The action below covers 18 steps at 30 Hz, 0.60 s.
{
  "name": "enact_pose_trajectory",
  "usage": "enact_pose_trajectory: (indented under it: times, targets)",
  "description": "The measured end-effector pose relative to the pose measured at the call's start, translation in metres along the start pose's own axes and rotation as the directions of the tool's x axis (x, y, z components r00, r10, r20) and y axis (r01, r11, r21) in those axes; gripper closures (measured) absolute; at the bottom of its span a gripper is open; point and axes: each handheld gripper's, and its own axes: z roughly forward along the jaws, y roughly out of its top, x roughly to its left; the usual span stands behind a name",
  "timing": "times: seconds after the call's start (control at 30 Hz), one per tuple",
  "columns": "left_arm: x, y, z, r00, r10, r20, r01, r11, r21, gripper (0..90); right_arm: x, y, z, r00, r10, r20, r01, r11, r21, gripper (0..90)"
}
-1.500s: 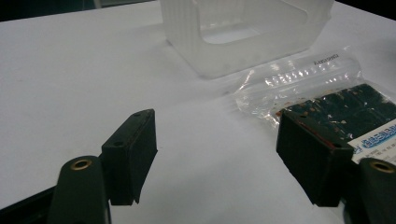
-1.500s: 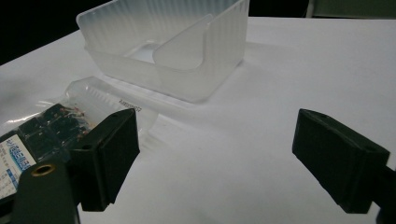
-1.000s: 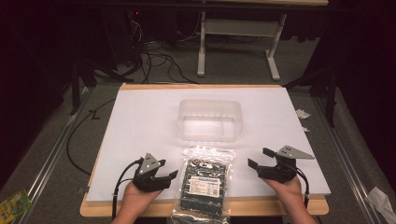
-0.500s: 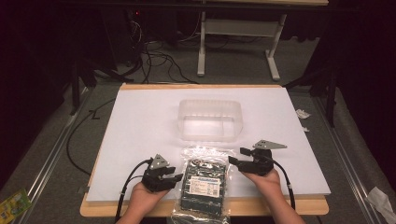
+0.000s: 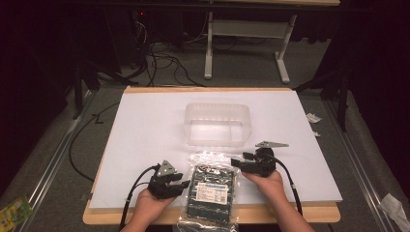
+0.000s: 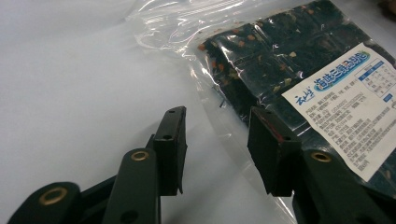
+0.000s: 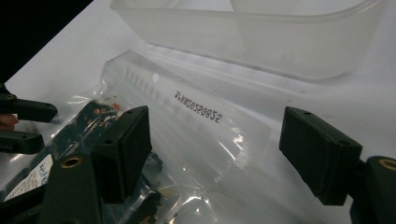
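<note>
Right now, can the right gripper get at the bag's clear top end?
Probably yes: the right gripper hangs open just over the bag, its clear sealed end between the jaws, and the tub stands clear behind it.

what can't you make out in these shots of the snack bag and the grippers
- Snack bag: near end cut off by the high view's bottom edge.
- White label: print too small and tilted in the left gripper view.
- Clear container: far rim cut off by the right gripper view's top edge.
</note>
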Motion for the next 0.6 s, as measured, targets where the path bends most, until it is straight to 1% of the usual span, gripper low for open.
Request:
enact_pose_trajectory:
  times: [0.03,0.07,0.17,0.27,0.33,0.37,0.4,0.47,0.5,0.53,0.6]
  targets:
    - [0.0,0.0,0.0,1.0,0.0,0.0,0.0,1.0,0.0,57.5,0.0,0.0,0.0,1.0,0.0,0.0,0.0,1.0,0.0,26.4]
    - [0.0,0.0,0.0,1.0,0.001,-0.001,-0.001,1.0,0.0,57.6,0.002,0.0,0.002,1.0,0.006,0.005,-0.006,1.0,0.015,31.2]
    - [0.0,0.0,0.0,1.0,0.003,-0.002,-0.003,1.0,0.0,57.7,0.003,-0.001,0.004,0.9999,0.002,0.013,-0.002,1.0,0.016,38.1]
    - [-0.001,0.0,0.0,1.0,0.004,-0.003,-0.004,1.0,0.001,57.7,0.002,-0.002,0.005,0.9997,0.011,0.023,-0.012,0.999,0.032,50.0]
    - [0.0,0.0,0.0,1.0,0.004,-0.002,-0.004,1.0,0.0,57.6,0.002,-0.003,0.004,0.9998,0.006,0.017,-0.007,0.999,0.039,61.9]
    - [0.0,0.0,0.0,1.0,0.004,-0.002,-0.004,1.0,0.0,57.6,0.002,-0.003,0.004,0.9998,0.006,0.017,-0.007,0.999,0.039,61.9]
    - [0.0,0.0,0.0,1.0,0.004,-0.002,-0.004,1.0,0.0,57.6,0.004,-0.004,0.001,0.9991,-0.032,0.029,0.031,0.999,0.027,71.9]
    - [0.0,0.0,0.0,1.0,0.007,-0.004,-0.007,1.0,0.004,57.4,0.004,-0.004,-0.003,0.9988,-0.047,0.015,0.047,0.999,-0.001,83.7]
    - [0.0,0.0,0.0,1.0,0.007,-0.004,-0.007,1.0,0.004,57.3,0.004,-0.004,-0.005,0.9985,-0.054,0.004,0.054,0.998,-0.012,87.5]
    - [0.0,0.0,0.0,1.0,0.008,-0.004,-0.007,1.0,0.005,57.1,0.006,-0.004,-0.006,0.9974,-0.072,0.0,0.072,0.997,-0.017,89.8]
    - [0.0,0.0,0.0,1.0,0.007,-0.004,-0.007,1.0,0.006,56.7,0.012,-0.004,-0.008,0.9933,-0.114,0.014,0.115,0.993,-0.028,90.0]
